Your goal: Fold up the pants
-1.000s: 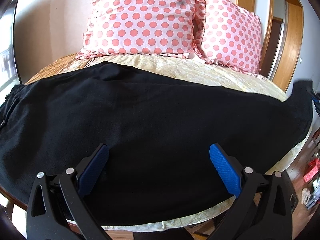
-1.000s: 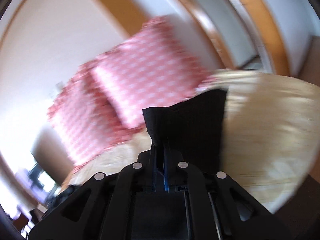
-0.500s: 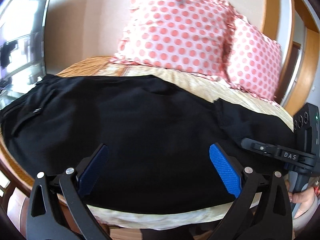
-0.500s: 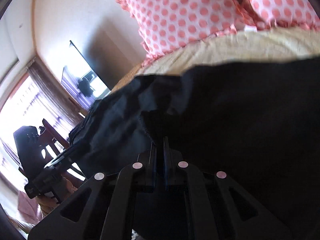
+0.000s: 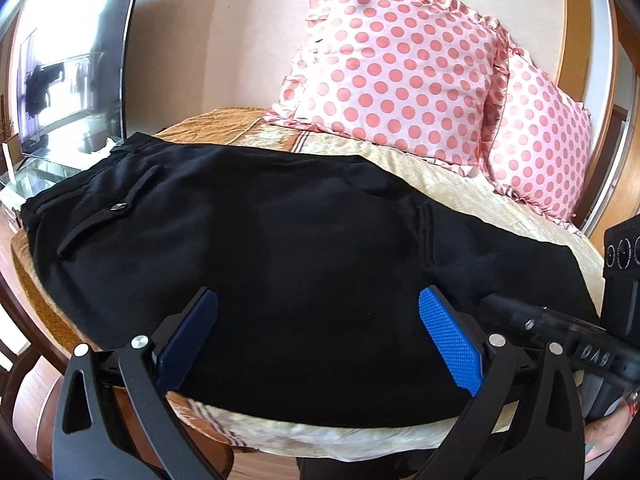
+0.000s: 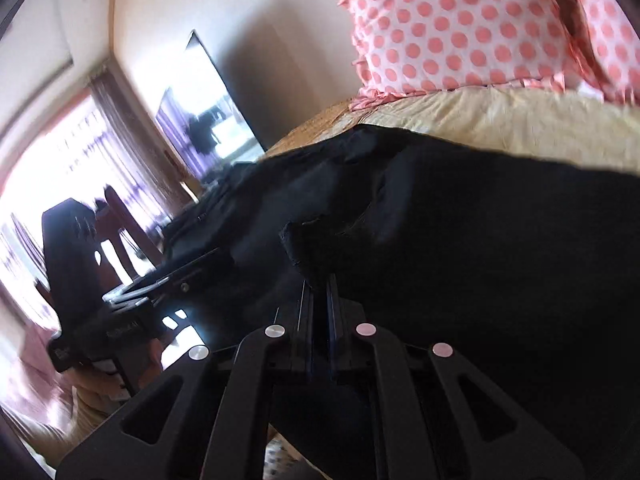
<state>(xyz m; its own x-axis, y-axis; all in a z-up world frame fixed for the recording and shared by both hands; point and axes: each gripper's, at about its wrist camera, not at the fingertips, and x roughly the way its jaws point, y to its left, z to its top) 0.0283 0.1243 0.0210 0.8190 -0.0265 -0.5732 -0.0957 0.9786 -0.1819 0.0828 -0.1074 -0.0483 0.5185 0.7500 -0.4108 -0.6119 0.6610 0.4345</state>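
The black pants [image 5: 280,240] lie spread across the bed [image 5: 460,184], waistband toward the left edge, one leg end doubled back over the rest on the right. The right claw [image 6: 316,280] is clamped tight on a bunched fold of that cloth, its jaws pressed together. The left claw [image 5: 320,336] hangs over the near edge of the pants, jaws spread wide and holding nothing. Two pink spotted pillows [image 5: 400,72] lean against the wall behind, beside a dark screen [image 5: 68,68] at left.
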